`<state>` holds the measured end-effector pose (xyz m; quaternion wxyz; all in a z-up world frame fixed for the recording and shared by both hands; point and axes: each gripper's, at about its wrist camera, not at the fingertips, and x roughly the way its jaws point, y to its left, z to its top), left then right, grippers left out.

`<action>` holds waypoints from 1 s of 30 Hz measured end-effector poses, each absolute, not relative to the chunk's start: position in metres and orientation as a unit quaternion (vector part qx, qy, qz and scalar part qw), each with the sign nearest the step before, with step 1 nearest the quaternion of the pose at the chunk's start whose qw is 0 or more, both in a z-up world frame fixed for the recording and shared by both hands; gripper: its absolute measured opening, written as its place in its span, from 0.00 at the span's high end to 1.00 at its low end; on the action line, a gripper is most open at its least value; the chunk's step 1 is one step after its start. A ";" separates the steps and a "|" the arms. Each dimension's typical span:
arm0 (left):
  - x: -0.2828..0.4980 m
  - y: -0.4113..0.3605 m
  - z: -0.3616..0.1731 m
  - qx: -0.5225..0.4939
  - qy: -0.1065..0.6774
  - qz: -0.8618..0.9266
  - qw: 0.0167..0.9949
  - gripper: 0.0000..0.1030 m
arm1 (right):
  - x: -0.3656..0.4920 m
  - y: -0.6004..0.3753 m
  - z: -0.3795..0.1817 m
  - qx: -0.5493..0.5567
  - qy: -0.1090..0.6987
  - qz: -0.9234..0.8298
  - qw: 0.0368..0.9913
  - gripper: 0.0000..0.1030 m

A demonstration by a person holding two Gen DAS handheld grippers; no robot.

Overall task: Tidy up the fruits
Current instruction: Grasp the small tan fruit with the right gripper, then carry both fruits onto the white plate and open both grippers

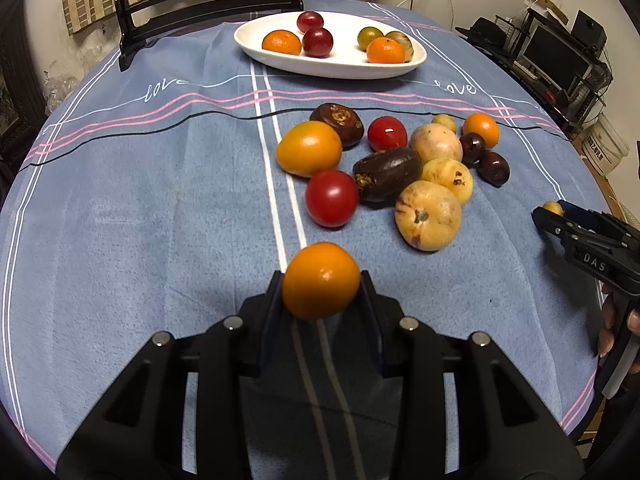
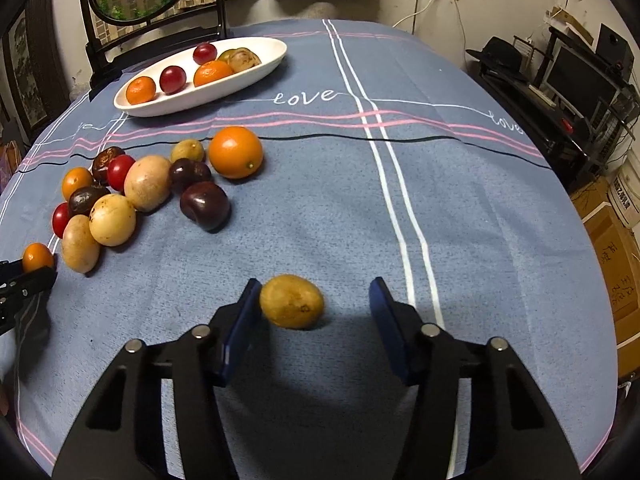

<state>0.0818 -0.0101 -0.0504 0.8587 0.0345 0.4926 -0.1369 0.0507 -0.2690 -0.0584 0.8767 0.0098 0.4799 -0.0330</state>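
2 grippers work over a round table under a blue cloth (image 2: pixel 320 216) with white and pink stripes. The left gripper (image 1: pixel 322 292) is clamped on a small orange fruit (image 1: pixel 321 286), its 2 fingers pressing the fruit's sides and holding it above the cloth. The right gripper (image 2: pixel 316 304) stands with its blue-padded fingers (image 2: pixel 240 320) apart around a small yellow-brown fruit (image 2: pixel 292 301) that lies on the cloth; the left pad is at or just beside the fruit, while the right pad is clearly apart from it.

A loose heap of fruit (image 1: pixel 400 160) lies near the middle of the table: red tomatoes, dark purple fruits, pale yellow round ones and several orange ones, most of them touching. In the right wrist view the heap sits left of the gripper, with a larger orange (image 2: pixel 236 153) at its far edge.

Beyond the heap, a white oval dish (image 1: pixel 256 46) at the far side holds 6 pieces: 2 mandarins, 2 dark red fruits, a greenish one and a brownish one. A dark chair (image 1: pixel 132 12) stands behind the dish.
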 end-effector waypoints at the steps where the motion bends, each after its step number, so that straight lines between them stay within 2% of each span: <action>1: 0.081 -0.010 -0.050 0.034 0.492 -0.138 0.859 0.64 | 0.051 -0.269 -0.058 0.010 0.480 -0.033 0.877 0.46; 4: 0.081 -0.009 -0.051 0.032 0.492 -0.140 0.859 0.64 | 0.051 -0.269 -0.058 0.009 0.480 -0.032 0.877 0.48; 8: 0.080 -0.008 -0.051 0.033 0.491 -0.142 0.859 0.64 | 0.052 -0.265 -0.057 0.007 0.479 -0.023 0.877 0.67; 11: 0.080 -0.007 -0.051 0.032 0.492 -0.144 0.858 0.64 | 0.053 -0.260 -0.056 0.002 0.480 -0.021 0.877 0.70; 30: 0.079 -0.008 -0.049 0.038 0.491 -0.138 0.859 0.64 | 0.038 -0.259 -0.045 0.018 0.462 0.021 0.887 0.72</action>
